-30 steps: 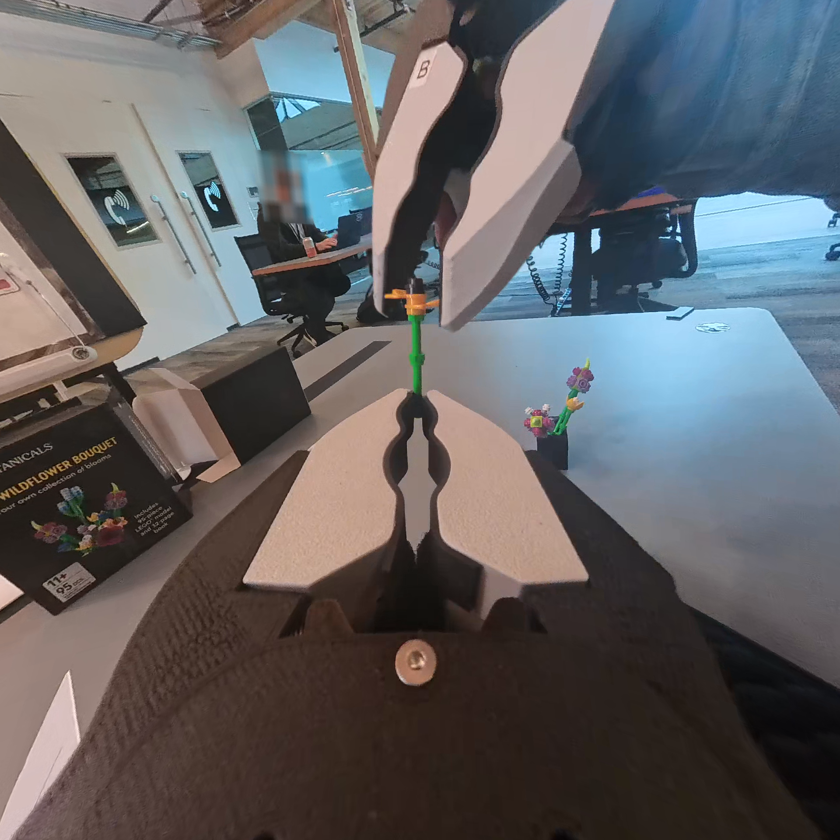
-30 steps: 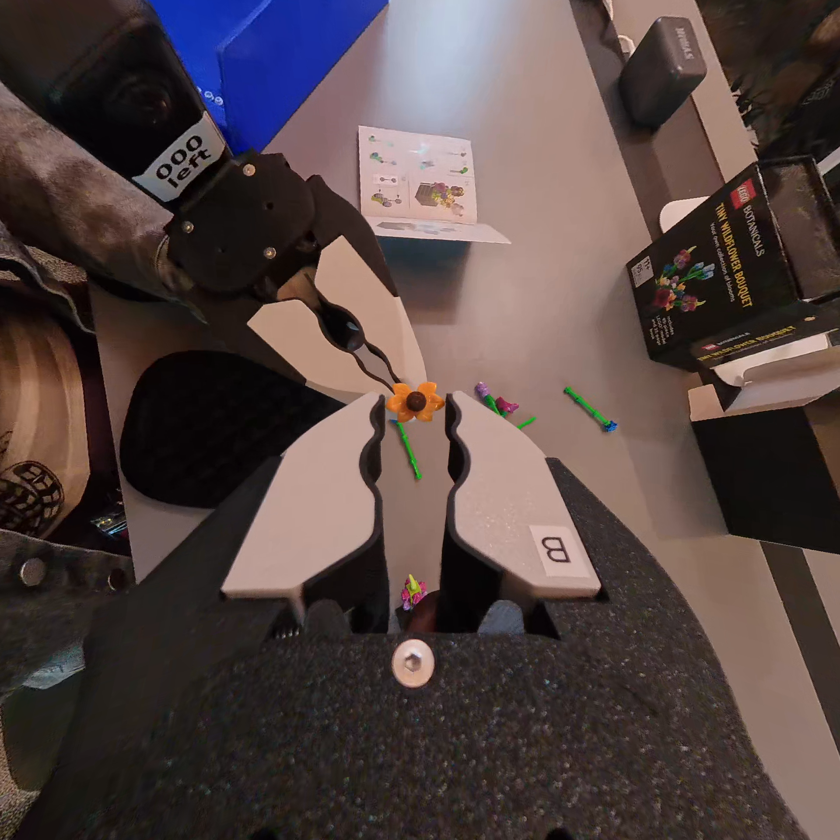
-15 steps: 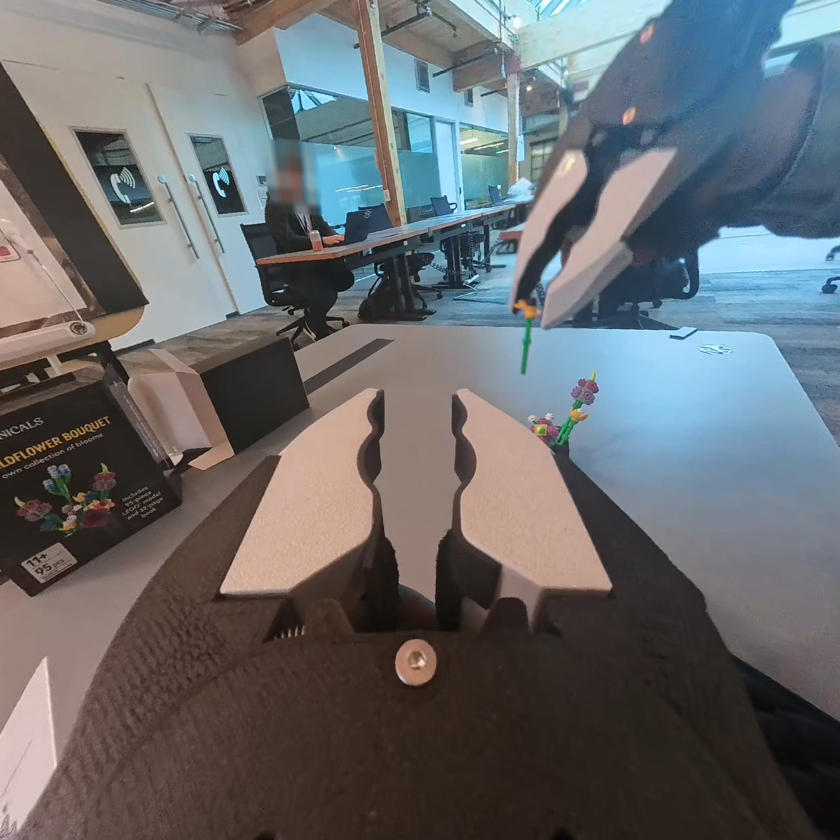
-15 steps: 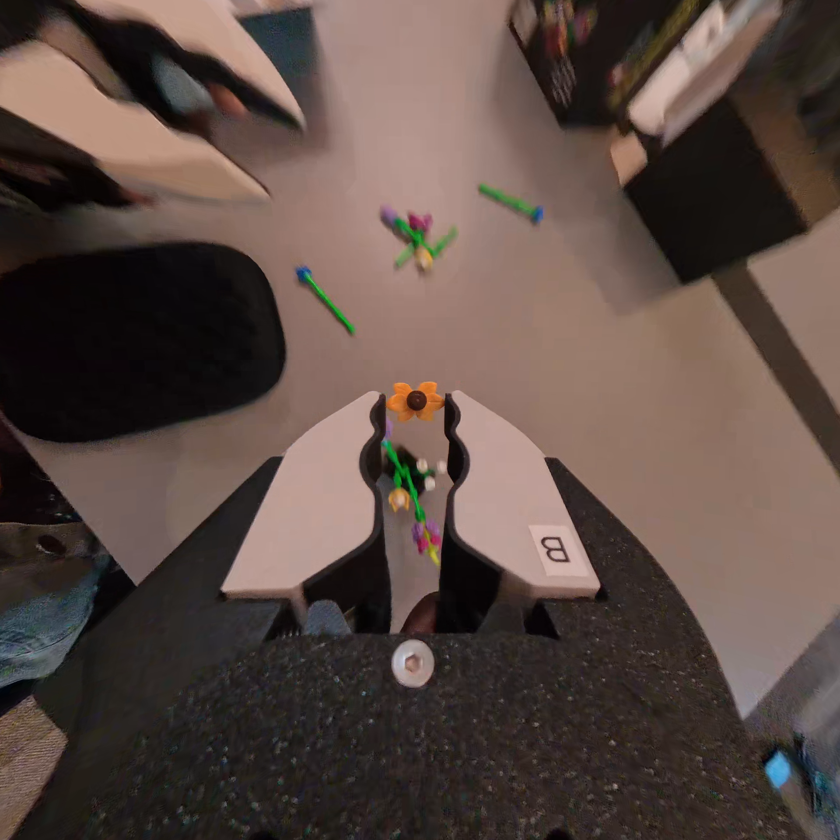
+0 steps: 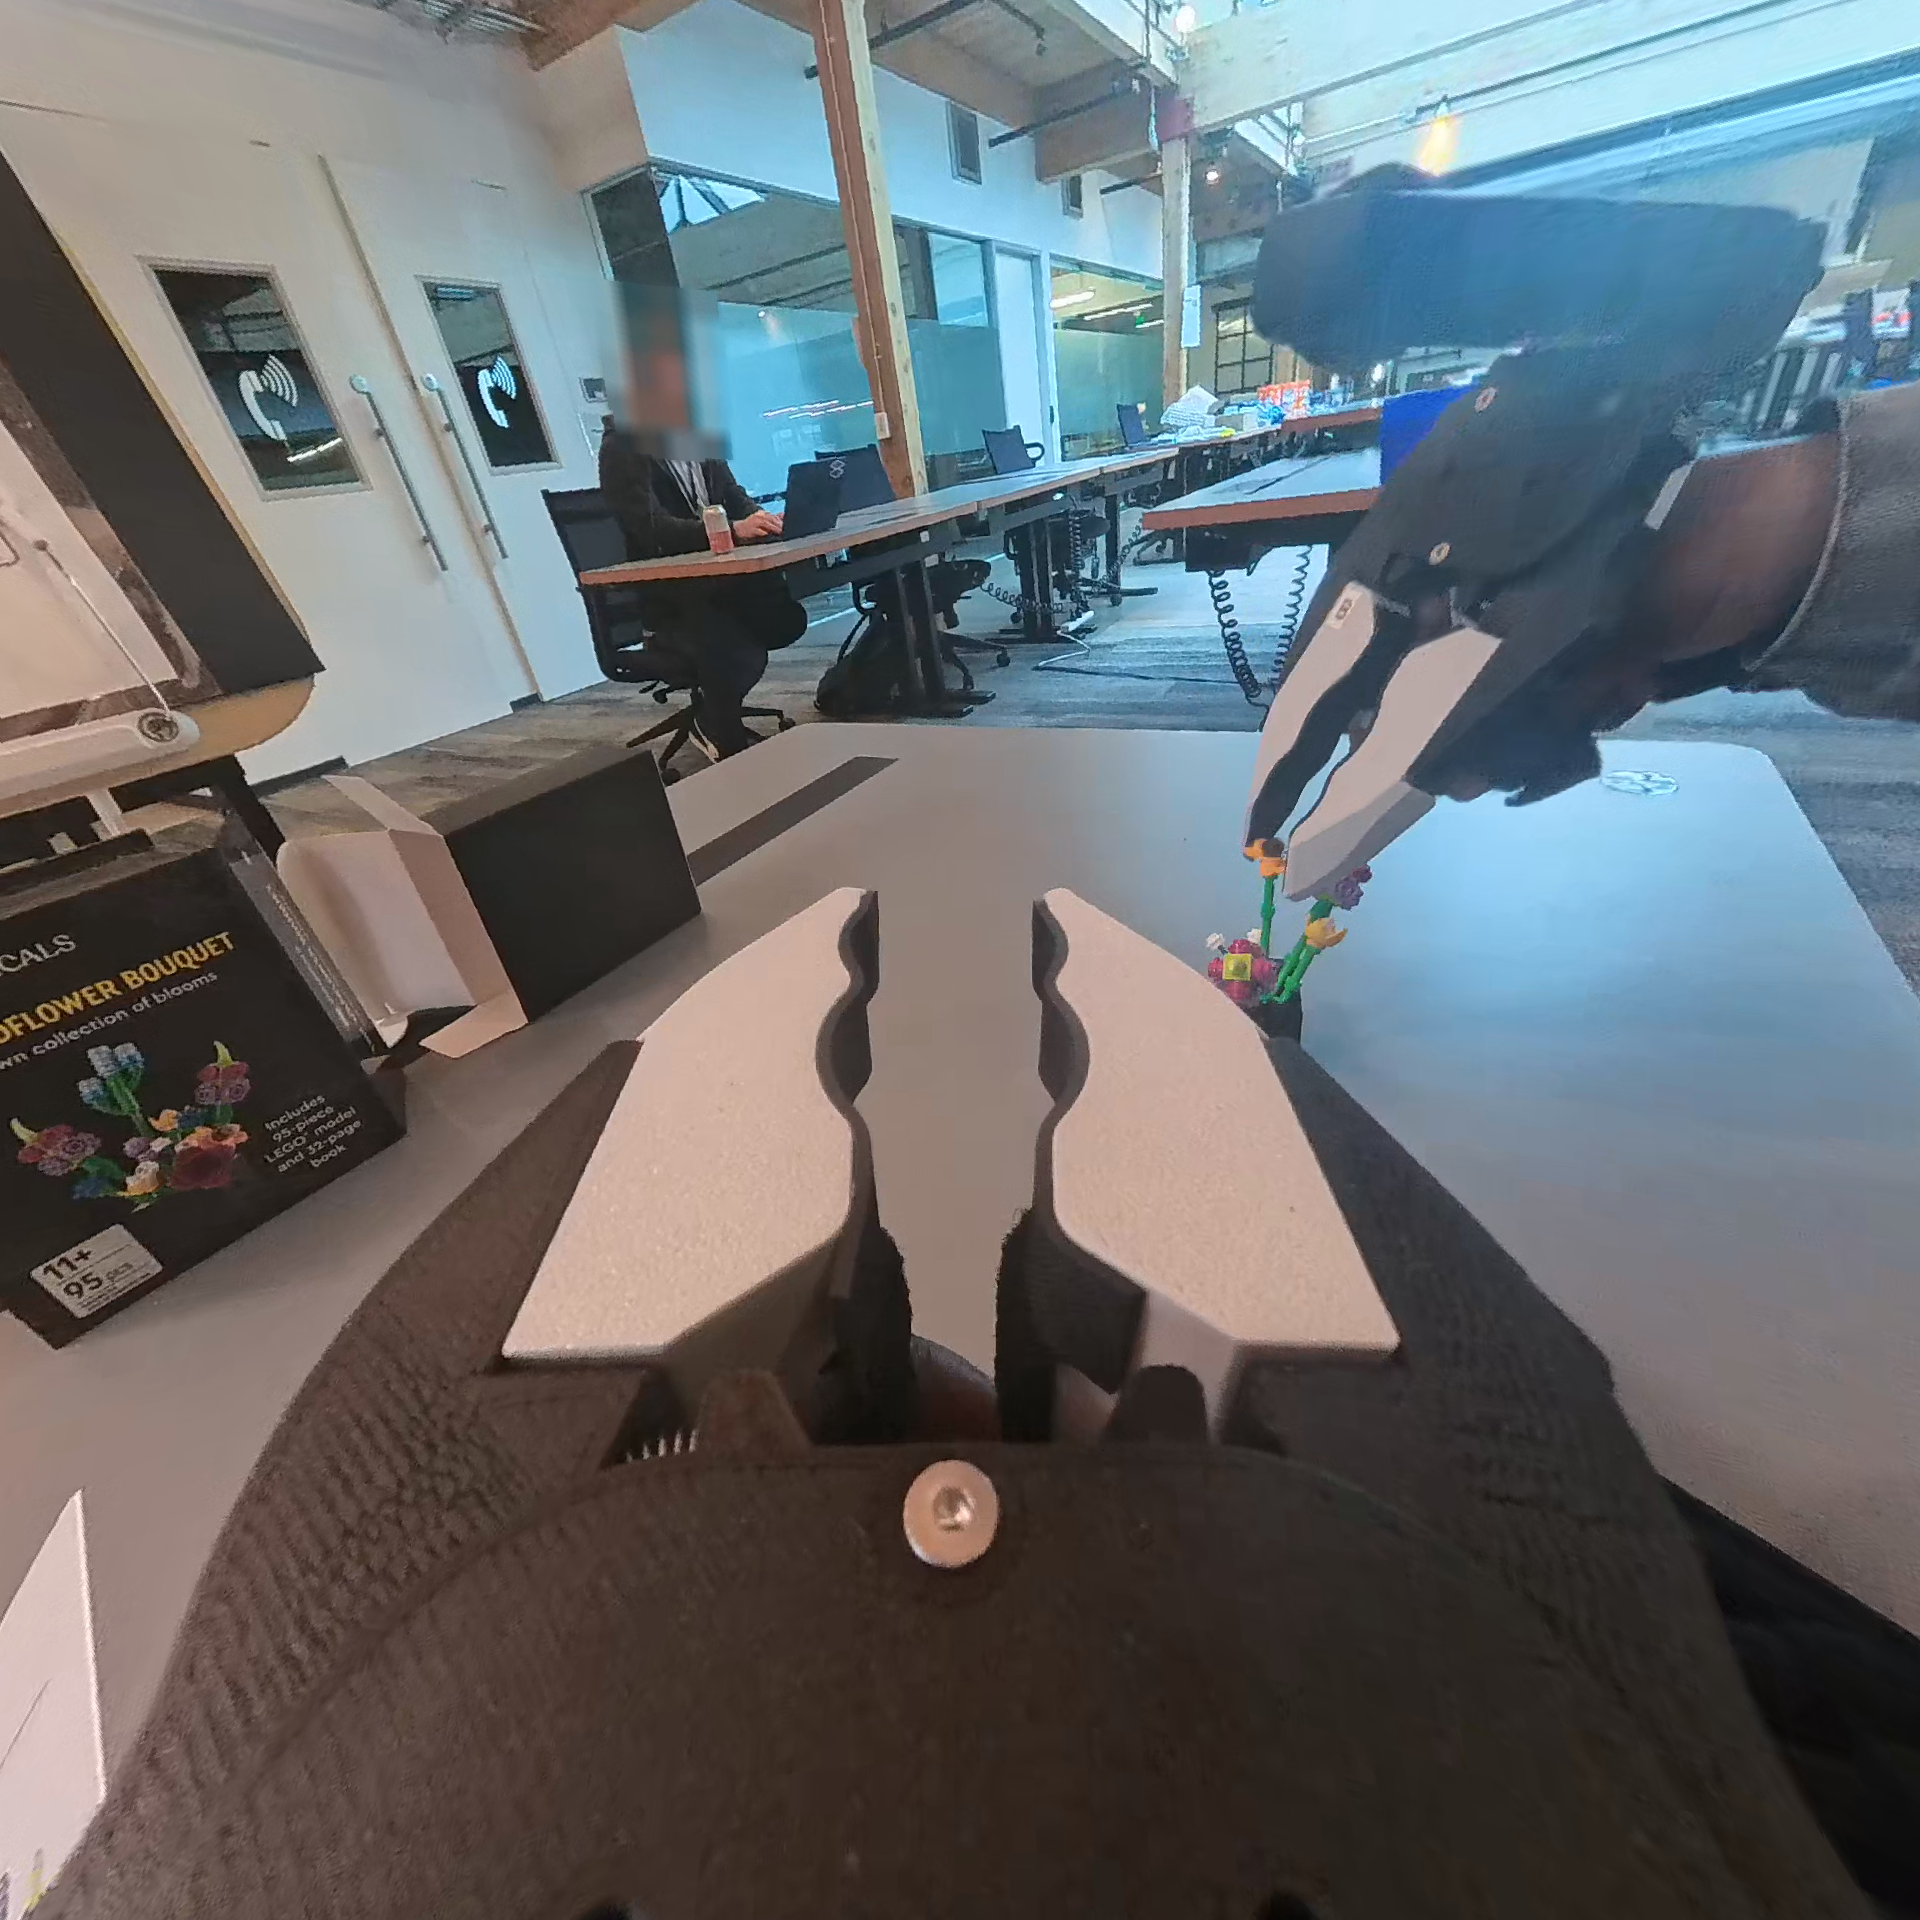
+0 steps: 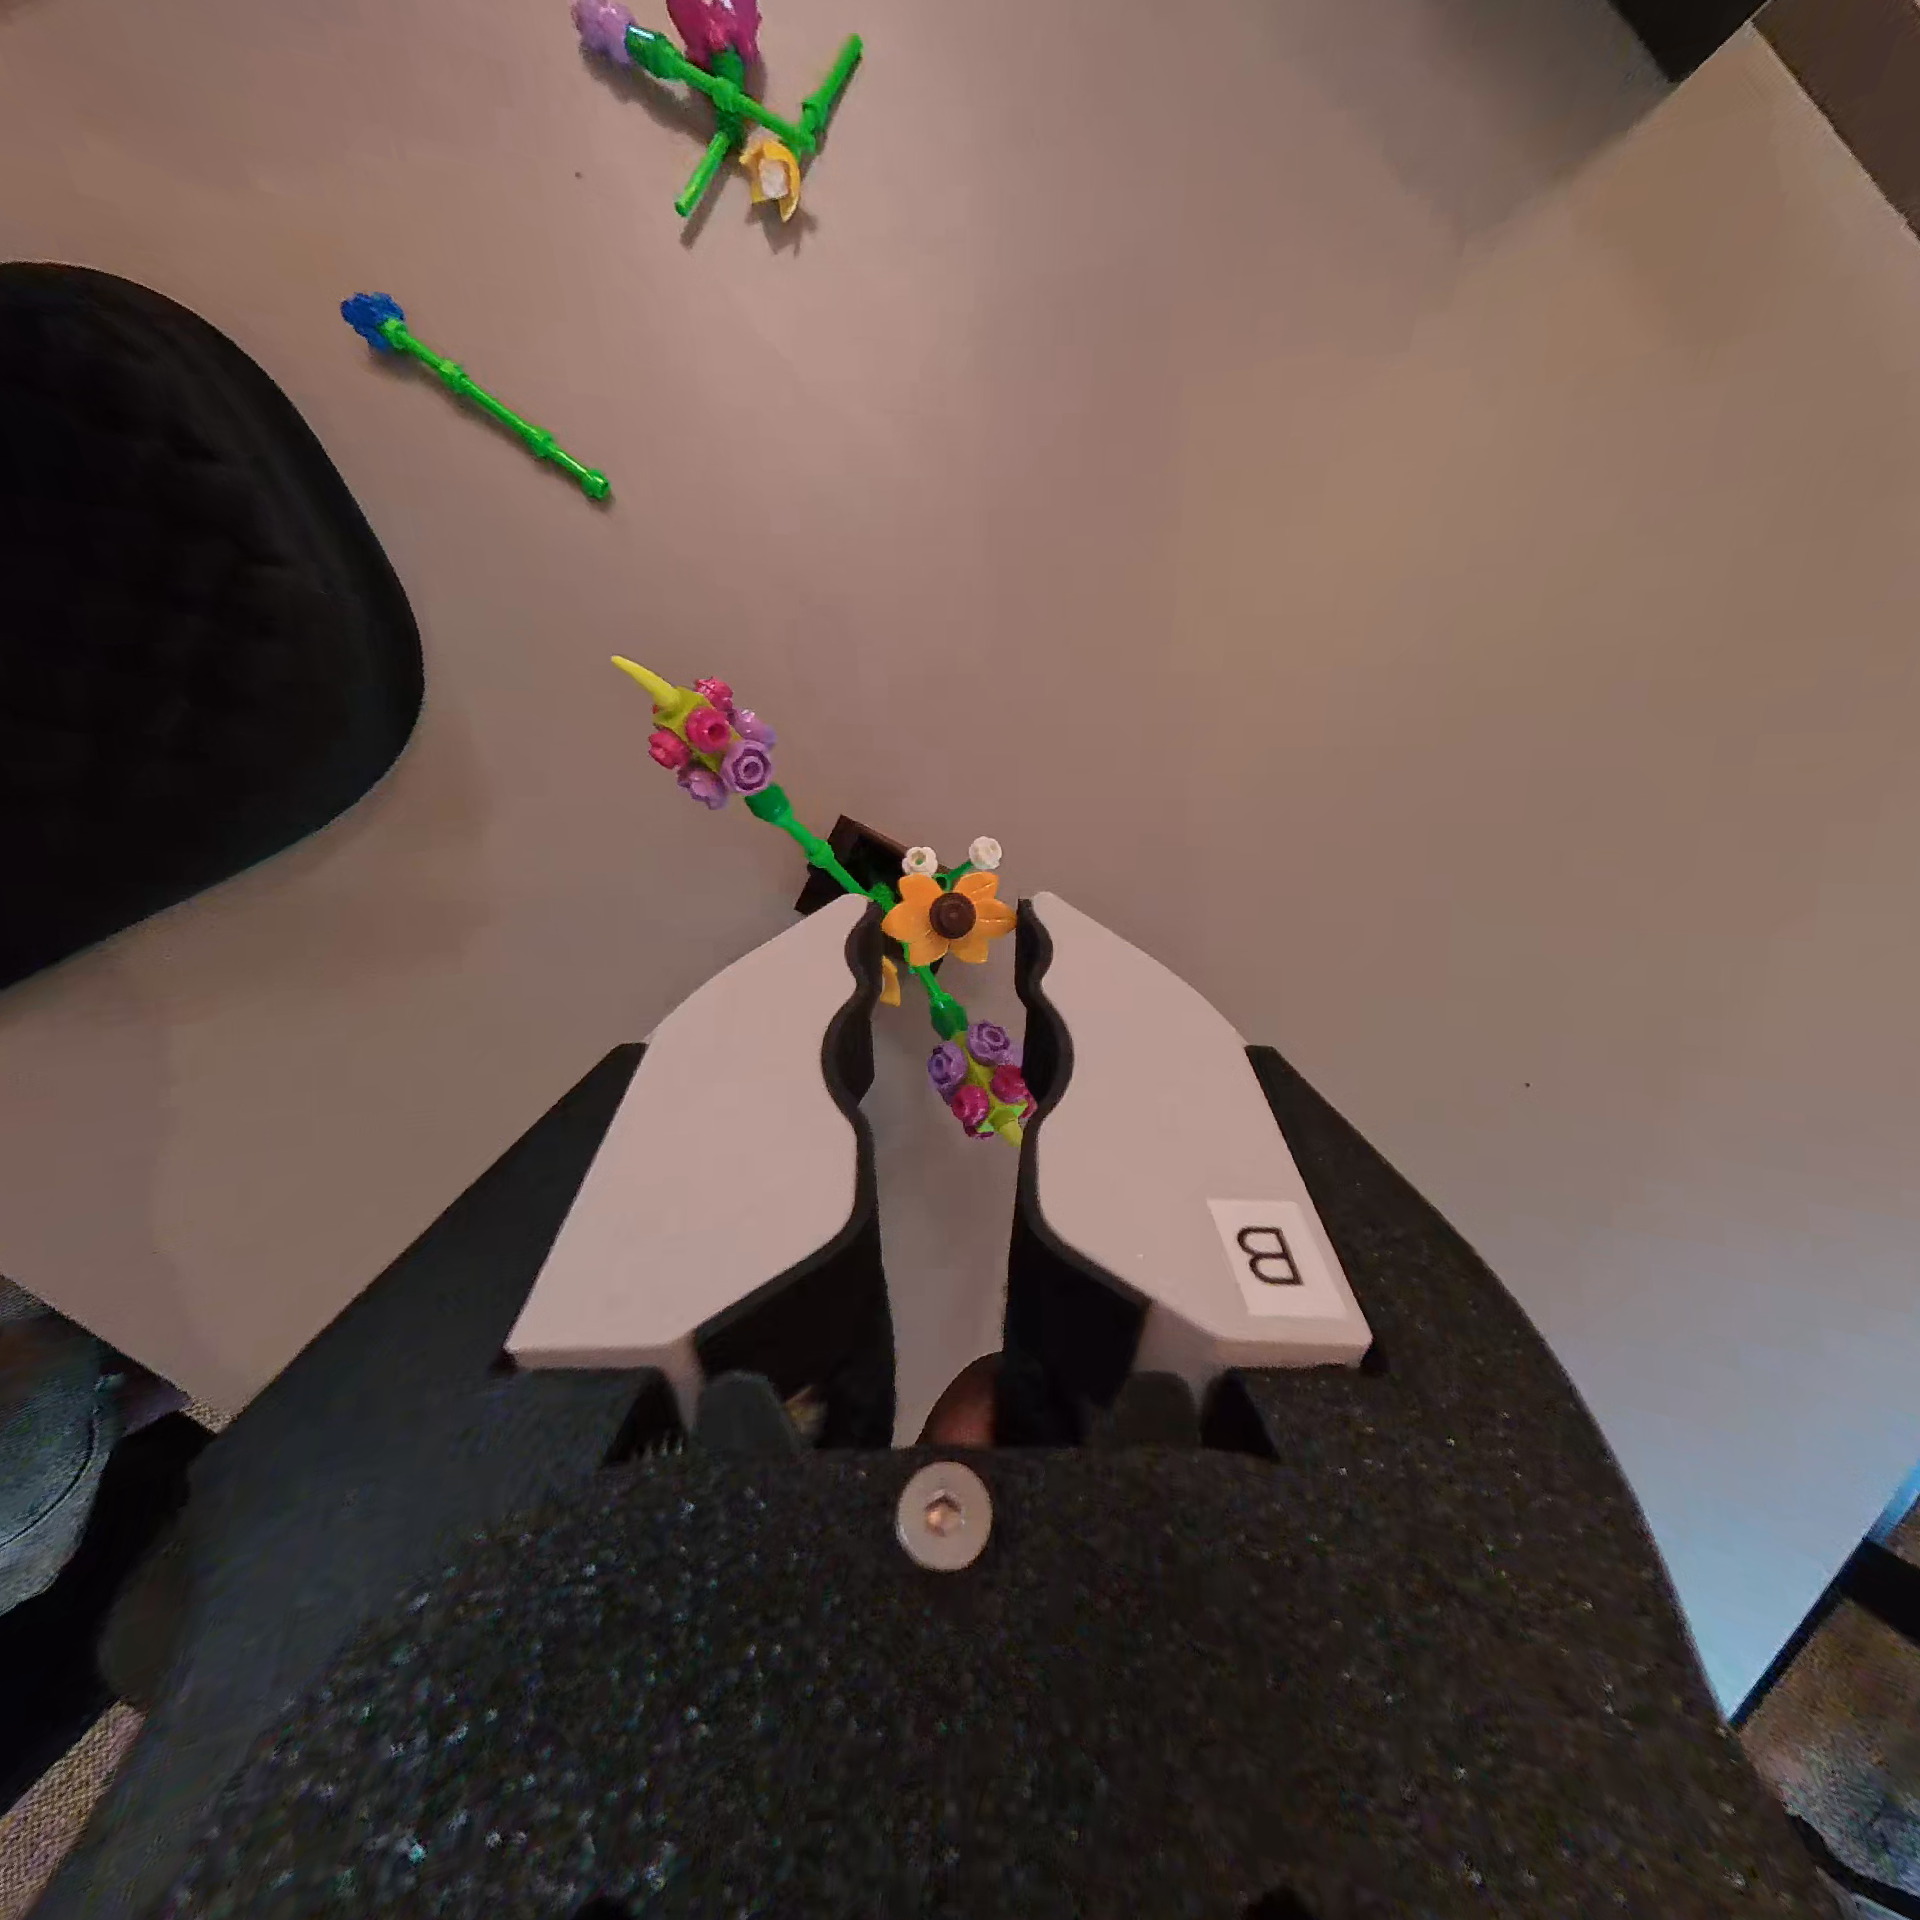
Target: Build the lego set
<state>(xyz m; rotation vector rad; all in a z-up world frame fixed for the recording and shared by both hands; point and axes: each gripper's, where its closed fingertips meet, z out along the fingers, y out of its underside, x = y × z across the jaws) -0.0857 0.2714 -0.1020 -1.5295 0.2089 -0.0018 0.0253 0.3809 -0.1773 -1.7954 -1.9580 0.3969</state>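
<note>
My right gripper [image 6: 945, 920] is shut on an orange flower [image 6: 948, 914] with a green stem, held by its head. It points down over the small black vase [image 6: 857, 857], which holds stems with purple and pink flower clusters [image 6: 712, 738]. In the left wrist view the right gripper [image 5: 1280, 868] holds the orange flower [image 5: 1265, 852] right above the bouquet [image 5: 1262, 971]; the stem reaches down among the other stems. I cannot tell whether it touches the vase. My left gripper [image 5: 956, 914] is open and empty, low over the table, to the left of the bouquet.
A loose blue flower stem [image 6: 473, 395] and a loose branch with purple, magenta and yellow blooms [image 6: 727, 104] lie on the grey table [image 6: 1351, 623]. A black pad [image 6: 156, 623] lies at the left. The set's black box [image 5: 156, 1091] and an open black carton [image 5: 561, 862] stand at the left.
My left gripper let go of the green stem and opened. My right gripper carried the orange flower away to the right and down over the bouquet in the vase.
</note>
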